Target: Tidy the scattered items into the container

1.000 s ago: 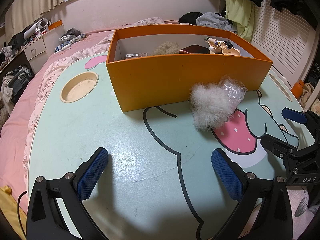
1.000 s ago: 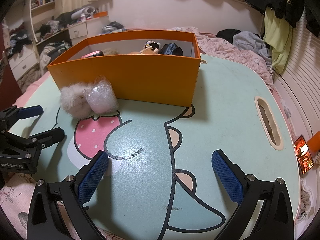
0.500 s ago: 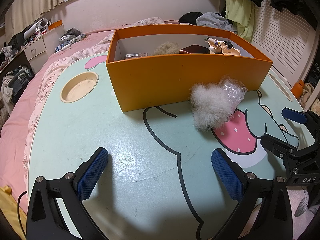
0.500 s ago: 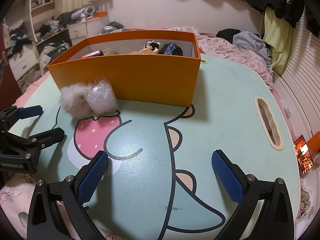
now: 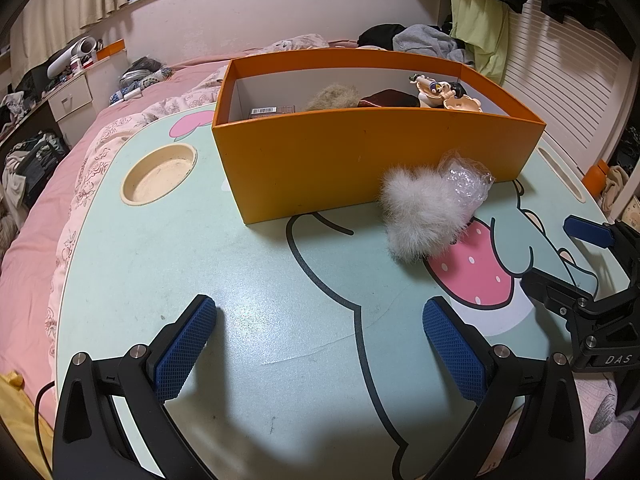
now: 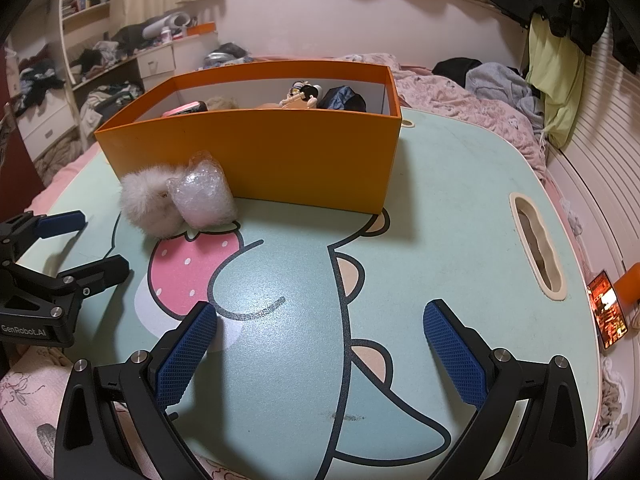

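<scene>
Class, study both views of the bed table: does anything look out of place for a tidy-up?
Yes. A white fluffy pom-pom and a crumpled clear plastic bag lie touching each other on the table, against the outside of the orange box's front wall, while the other items already sit inside.

On the pale green cartoon-printed desk (image 6: 460, 208), a white fluffy fur ball (image 6: 146, 204) and a crumpled clear bubble-wrap bundle (image 6: 202, 196) touch each other against the orange rectangular cardboard box (image 6: 280, 160), while the right gripper (image 6: 320, 344) hovers with blue-padded fingers (image 6: 186, 354) spread wide apart.
</scene>
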